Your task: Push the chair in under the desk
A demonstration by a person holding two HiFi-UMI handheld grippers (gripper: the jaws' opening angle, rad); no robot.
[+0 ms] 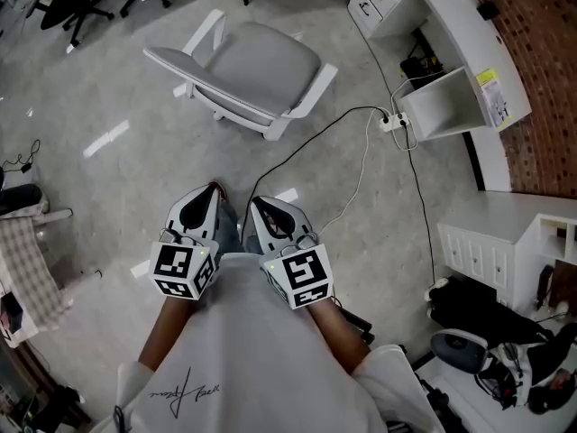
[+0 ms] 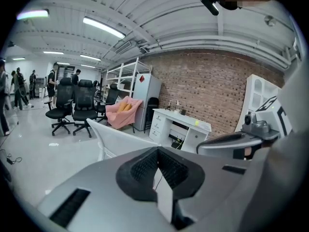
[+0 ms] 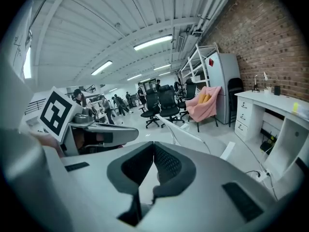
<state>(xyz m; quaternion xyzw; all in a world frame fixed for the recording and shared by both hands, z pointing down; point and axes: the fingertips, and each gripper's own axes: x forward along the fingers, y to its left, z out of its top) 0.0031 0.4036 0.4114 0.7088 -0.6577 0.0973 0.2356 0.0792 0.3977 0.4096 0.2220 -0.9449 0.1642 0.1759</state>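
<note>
Since the white office chair (image 1: pixel 257 70) sits well left of the desk (image 1: pixel 455 16), left gripper (image 1: pixel 209 192) and right gripper (image 1: pixel 260 206) hang closed, empty, presumably pre-approach.

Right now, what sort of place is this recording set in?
Probably an open office or lab workspace: a white desk along a brick wall, a grey office chair standing away from it, and a cluster of black swivel chairs beyond.

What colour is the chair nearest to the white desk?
The chair is grey with a white frame; the head view shows it best.
</note>
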